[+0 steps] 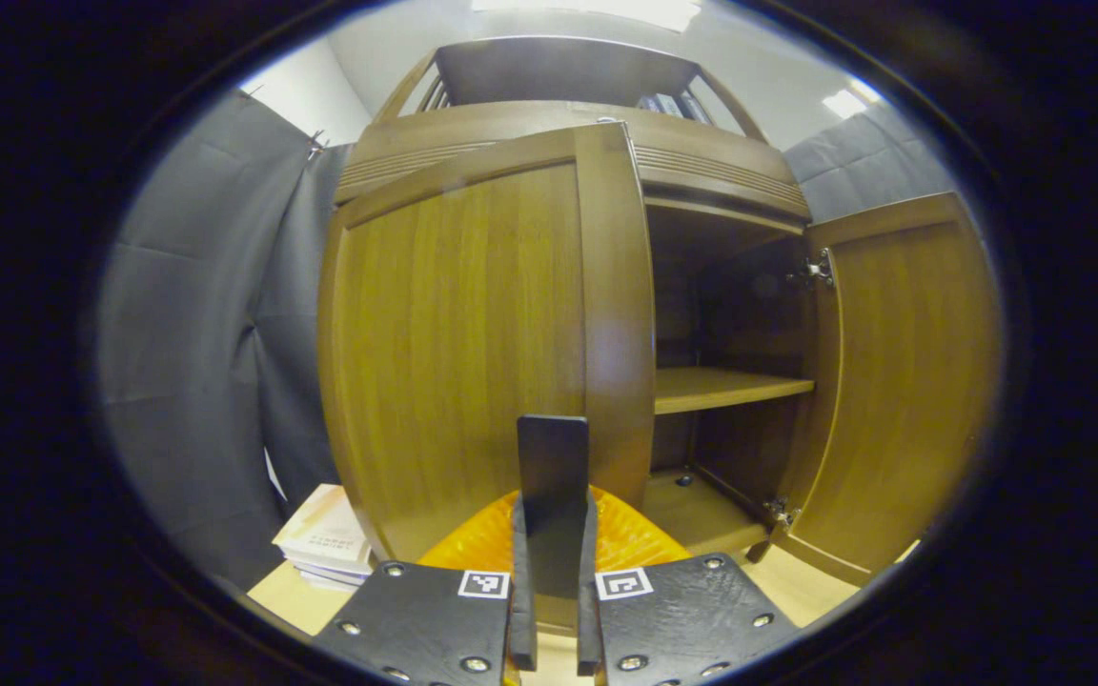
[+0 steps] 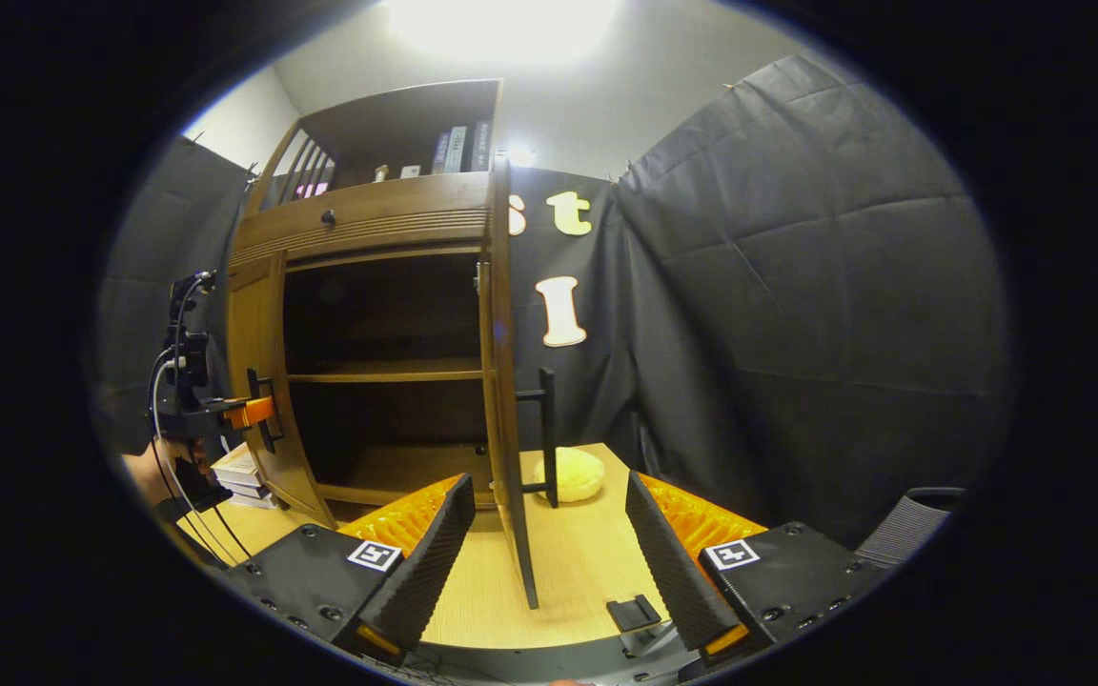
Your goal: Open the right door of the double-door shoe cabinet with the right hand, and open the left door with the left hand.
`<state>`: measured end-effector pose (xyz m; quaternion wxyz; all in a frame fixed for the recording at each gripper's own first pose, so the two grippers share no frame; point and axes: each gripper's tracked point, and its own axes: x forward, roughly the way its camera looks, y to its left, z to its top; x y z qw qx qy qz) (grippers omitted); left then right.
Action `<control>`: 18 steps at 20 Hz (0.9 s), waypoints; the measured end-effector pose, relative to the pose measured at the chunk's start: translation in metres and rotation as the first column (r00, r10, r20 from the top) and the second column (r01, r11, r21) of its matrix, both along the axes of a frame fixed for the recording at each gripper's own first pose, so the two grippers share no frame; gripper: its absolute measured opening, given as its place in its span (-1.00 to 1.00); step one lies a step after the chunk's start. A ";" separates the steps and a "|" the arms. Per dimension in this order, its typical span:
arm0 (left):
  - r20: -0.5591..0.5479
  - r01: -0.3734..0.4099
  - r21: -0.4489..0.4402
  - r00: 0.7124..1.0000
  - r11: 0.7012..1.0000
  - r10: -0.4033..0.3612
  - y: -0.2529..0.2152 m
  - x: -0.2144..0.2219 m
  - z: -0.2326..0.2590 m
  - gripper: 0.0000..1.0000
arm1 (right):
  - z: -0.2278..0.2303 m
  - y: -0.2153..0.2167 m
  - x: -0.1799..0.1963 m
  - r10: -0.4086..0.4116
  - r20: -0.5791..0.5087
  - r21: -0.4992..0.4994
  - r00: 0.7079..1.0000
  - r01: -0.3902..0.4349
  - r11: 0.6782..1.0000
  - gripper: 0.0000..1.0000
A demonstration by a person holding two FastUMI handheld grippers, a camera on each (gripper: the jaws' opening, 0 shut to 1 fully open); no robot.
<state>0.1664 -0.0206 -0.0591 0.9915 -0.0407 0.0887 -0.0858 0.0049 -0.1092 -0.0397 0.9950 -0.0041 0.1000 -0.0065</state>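
**Right door wide, left door in hand**

Left gripper view: the left gripper (image 1: 554, 610) has its jaws clamped on the left door's handle (image 1: 553, 467), placed to swing that door (image 1: 473, 343) off the shoe cabinet (image 1: 701, 171). Right gripper (image 2: 544, 534) jaws stand apart, empty, before the cabinet's right door (image 2: 503, 381), which is swung fully open, edge-on above the counter (image 2: 568, 562).

Black textured mounting plates studded with silver screws and square black-and-white markers at the bottom of both views, backed by ribbed orange plastic, plus, at the left edge of the right gripper view, a black handheld gripper body (image 2: 189, 400) trailing thin black cables.
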 end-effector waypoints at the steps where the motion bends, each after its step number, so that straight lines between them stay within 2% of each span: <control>1: -0.001 -0.001 -0.003 1.000 1.000 0.001 0.005 -0.006 0.001 -0.57 | 0.000 0.005 0.001 0.013 0.001 -0.002 1.000 -0.013 1.000 1.00; 4: 0.002 -0.004 -0.005 1.000 1.000 0.004 0.021 -0.024 0.001 -0.57 | 0.001 0.021 0.006 0.048 0.004 0.002 0.999 -0.048 0.999 0.93; 5: 0.003 -0.006 -0.002 1.000 1.000 0.006 0.026 -0.030 0.002 -0.63 | 0.000 0.026 0.008 0.057 0.005 0.006 0.998 -0.057 0.998 0.99; 6: 0.005 -0.006 0.003 1.000 1.000 0.006 0.030 -0.035 0.001 -0.70 | 0.001 0.031 0.011 0.067 0.006 0.009 0.998 -0.067 0.998 0.94; 10: 0.002 -0.020 0.007 1.000 1.000 0.020 0.052 -0.051 0.004 -0.58 | 0.005 0.055 0.018 0.116 0.018 0.011 0.993 -0.116 0.993 0.99; 11: -0.001 -0.023 0.009 1.000 1.000 0.023 0.059 -0.055 0.004 -0.58 | 0.004 0.061 0.018 0.129 0.018 0.008 0.991 -0.129 0.992 0.93; 18: -0.002 -0.043 0.010 0.999 0.999 0.043 0.094 -0.076 0.002 -0.60 | 0.003 0.097 0.025 0.192 0.018 0.021 0.981 -0.193 0.981 0.99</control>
